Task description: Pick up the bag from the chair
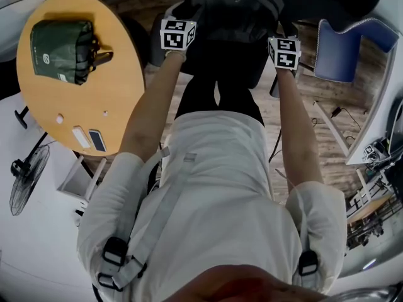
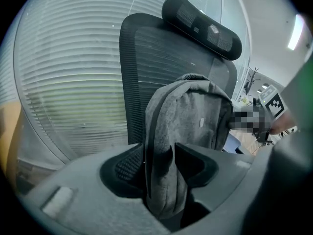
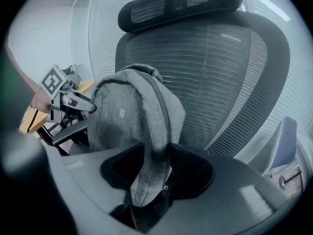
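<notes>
A grey backpack stands upright on a black mesh office chair, leaning against its backrest. In the head view the backpack is at the top centre, with both arms reaching to it. My left gripper is open, and a grey shoulder strap hangs between its jaws. My right gripper is open too; the other strap hangs loosely between its jaws with dark gaps either side. From the head camera only the marker cubes show; the jaws are hidden.
A round wooden table at the left carries a dark green bag. A blue chair stands right of the black one. A floor fan is at the lower left, and a white desk edge runs along the right.
</notes>
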A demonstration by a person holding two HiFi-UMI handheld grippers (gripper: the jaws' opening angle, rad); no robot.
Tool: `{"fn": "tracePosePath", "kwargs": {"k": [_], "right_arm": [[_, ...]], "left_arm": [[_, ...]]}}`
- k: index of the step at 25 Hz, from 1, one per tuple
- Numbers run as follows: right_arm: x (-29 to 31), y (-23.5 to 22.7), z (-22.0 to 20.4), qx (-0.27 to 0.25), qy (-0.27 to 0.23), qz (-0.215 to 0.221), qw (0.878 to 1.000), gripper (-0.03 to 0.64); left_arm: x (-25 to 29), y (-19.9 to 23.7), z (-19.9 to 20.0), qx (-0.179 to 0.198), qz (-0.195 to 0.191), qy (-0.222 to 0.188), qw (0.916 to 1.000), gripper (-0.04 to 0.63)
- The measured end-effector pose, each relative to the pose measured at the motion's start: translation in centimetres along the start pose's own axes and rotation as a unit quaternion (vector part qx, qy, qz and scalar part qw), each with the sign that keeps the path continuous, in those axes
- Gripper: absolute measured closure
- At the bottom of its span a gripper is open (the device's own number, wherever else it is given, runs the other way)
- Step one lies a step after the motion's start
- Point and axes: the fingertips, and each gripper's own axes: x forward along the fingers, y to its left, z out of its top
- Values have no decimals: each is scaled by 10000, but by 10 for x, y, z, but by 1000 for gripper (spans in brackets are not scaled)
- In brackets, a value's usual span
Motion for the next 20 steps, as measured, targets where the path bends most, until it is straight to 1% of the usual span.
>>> {"fn": "tracePosePath", "kwargs": {"k": [6,8,14,16,20], "right_arm": [[9,-2,-7,60,-16,-46,10000,448],[10,-3,-7,37,-54,-98,9999,471],[14,-1,-7,-23,-11,-136,9999,521],[13,-2,-7,27,-11,-116,9999,538],[11,-1,-8,78,-6,-62,9999,549]], "left_arm": [[13,-2,-4,-11,-26,80,10000,389],[15,-1,-4,-16,-11,52,10000,394],[14,-3,-5,56,-65,-11,10000,478],[13,-5,-6,51,-110,-5,9999,492],[8,-8,-8,-9,-182,-9,9998,509]]}}
